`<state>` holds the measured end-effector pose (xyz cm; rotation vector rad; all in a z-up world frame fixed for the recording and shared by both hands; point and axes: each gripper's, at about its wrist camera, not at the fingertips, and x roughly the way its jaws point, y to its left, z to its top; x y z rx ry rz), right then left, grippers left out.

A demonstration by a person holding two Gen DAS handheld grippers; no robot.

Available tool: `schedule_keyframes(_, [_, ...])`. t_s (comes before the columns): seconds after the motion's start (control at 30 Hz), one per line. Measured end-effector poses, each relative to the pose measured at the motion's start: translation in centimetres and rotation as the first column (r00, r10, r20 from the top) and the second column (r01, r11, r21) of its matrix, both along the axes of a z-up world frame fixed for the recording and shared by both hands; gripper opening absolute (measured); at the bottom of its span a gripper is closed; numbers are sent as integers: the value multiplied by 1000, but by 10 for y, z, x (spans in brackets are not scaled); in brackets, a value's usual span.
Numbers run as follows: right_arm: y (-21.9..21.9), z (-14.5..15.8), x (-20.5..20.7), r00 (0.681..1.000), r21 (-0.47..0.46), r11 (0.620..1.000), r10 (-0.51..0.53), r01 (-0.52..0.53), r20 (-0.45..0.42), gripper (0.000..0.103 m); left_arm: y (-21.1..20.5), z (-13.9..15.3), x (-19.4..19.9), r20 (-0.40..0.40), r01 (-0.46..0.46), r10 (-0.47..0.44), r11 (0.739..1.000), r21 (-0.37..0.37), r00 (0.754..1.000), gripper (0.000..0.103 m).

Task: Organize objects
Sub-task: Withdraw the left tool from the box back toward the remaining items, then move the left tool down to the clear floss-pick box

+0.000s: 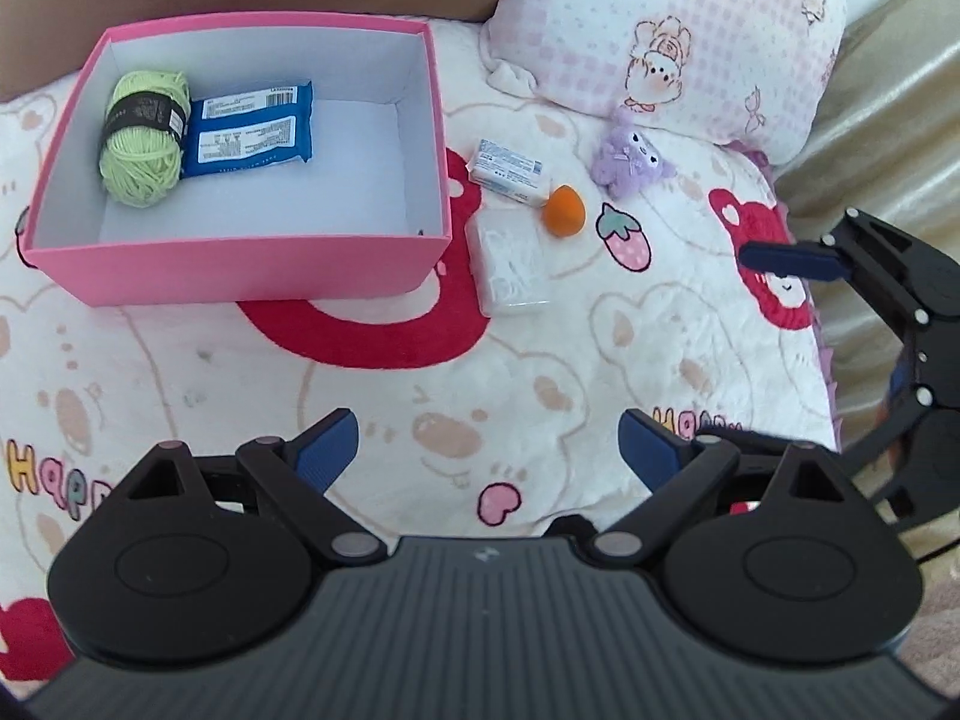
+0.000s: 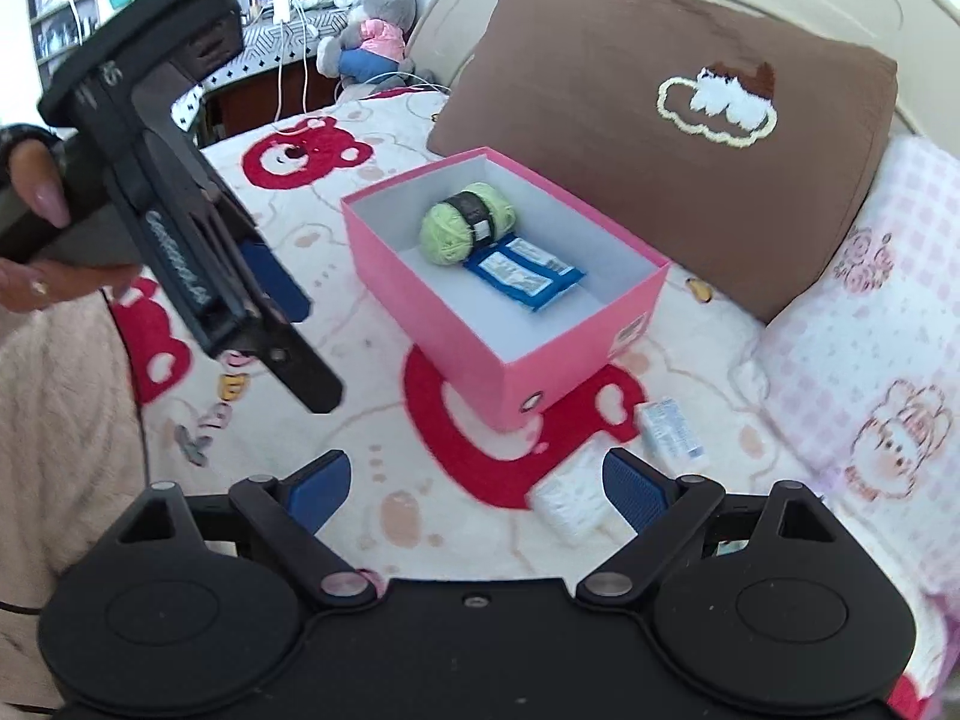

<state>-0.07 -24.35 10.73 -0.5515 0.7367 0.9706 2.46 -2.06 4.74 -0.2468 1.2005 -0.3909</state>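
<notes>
- Left gripper [image 1: 489, 450]: fingers spread wide, nothing between them, above the bed blanket [image 1: 360, 396].
- Right gripper [image 2: 477, 489]: fingers spread, empty.
- Clear packet [image 1: 510, 264], small white box [image 1: 509, 171], orange sponge [image 1: 563, 211]: on the blanket just beside the pink box [image 1: 240, 267].
- Green yarn [image 1: 144, 138], blue packet [image 1: 249, 129]: inside the pink box.

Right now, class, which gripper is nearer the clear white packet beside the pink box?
Right. The right gripper hangs just short of the packet, open; the left gripper is farther back over the blanket.
</notes>
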Motion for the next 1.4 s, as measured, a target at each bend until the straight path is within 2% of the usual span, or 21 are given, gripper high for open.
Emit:
schedule_keyframes(0.13, [-1,-9,15,1000,1,1000,-11,11,-2,93,-5,-10,5,-20,1,-1,1000,-27,1000,94])
schedule_keyframes(0.33, [-5,-16,29,998,-80,996,-34,31,-44,93,-10,-30,15,-64,-26,19,993,-111,998,94])
schedule_keyframes(0.4, [-3,-20,30,1000,-117,993,-6,3,-22,93,-11,-36,19,-79,-48,37,989,-143,996,94])
schedule_keyframes(0.53, [1,-38,25,992,-196,977,99,-83,77,93,-22,-44,29,-120,-20,-4,981,-191,993,94])
schedule_keyframes(0.67, [9,-55,27,979,-279,950,173,-138,105,93,-30,-49,34,-127,-14,-13,978,-206,992,94])
schedule_keyframes(0.8, [15,-60,33,981,-282,948,177,-148,80,93,-34,-64,38,-151,-22,-14,973,-232,988,93])
schedule_keyframes(1.07, [22,-78,40,976,-288,940,209,-183,60,93,-37,-95,44,-85,-66,52,982,-176,995,92])
schedule_keyframes(1.27, [24,-94,47,977,-307,932,211,-190,34,93,-53,-117,47,-77,-91,76,971,-222,994,90])
schedule_keyframes(1.4, [26,-103,50,977,-321,928,211,-190,34,93,-58,-131,48,-83,-147,129,953,-266,988,84])
